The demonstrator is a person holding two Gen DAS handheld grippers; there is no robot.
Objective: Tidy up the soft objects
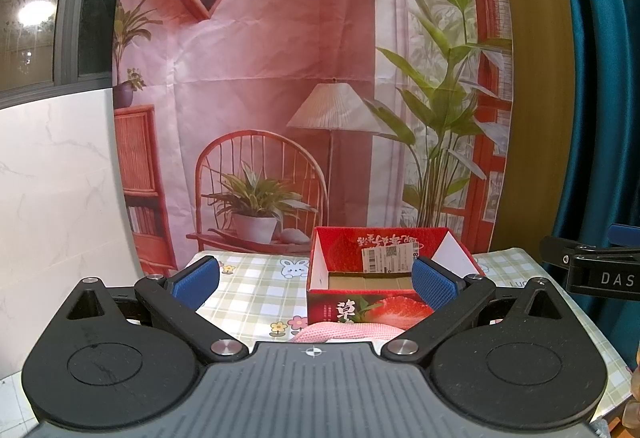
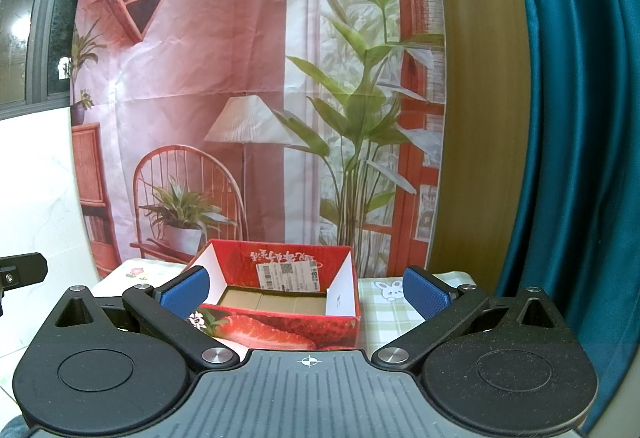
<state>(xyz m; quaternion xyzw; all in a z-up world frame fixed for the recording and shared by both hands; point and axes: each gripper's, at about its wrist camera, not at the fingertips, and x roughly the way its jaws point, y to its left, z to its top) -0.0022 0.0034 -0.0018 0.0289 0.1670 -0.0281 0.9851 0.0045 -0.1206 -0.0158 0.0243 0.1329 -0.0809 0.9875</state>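
The left gripper (image 1: 316,284) hovers above the desk (image 1: 256,290) with its blue-padded fingers (image 1: 196,284) spread wide and nothing between them. Ahead of it, toward 12 o'clock and a little to 1 o'clock, stands an open red box (image 1: 372,312) printed with a strawberry. The box is upright on the checked cloth with rabbit and flower prints that covers the desk, and inside it only a bare cardboard floor and a white shipping label (image 1: 387,258) on the far wall can be seen. A pink soft item (image 1: 340,332) lies on the desk just in front of the box's near wall, at 6 o'clock from the box, and touches or nearly touches it; most of it is hidden behind the gripper body, so its shape cannot be told. At 3 o'clock in this view the black tip of the other gripper shows at the frame's edge.

The right gripper (image 2: 306,292) is also wide open and empty, its fingers (image 2: 426,294) set either side of the same box (image 2: 280,330), which sits close ahead, slightly toward 11 o'clock. The pink item does not show in this view.

Behind the desk hangs a printed backdrop (image 1: 280,77) of a room with a chair, a lamp and plants. A teal curtain (image 2: 580,137) hangs at 3 o'clock, and a white marble-look panel (image 1: 52,205) stands at 9 o'clock.
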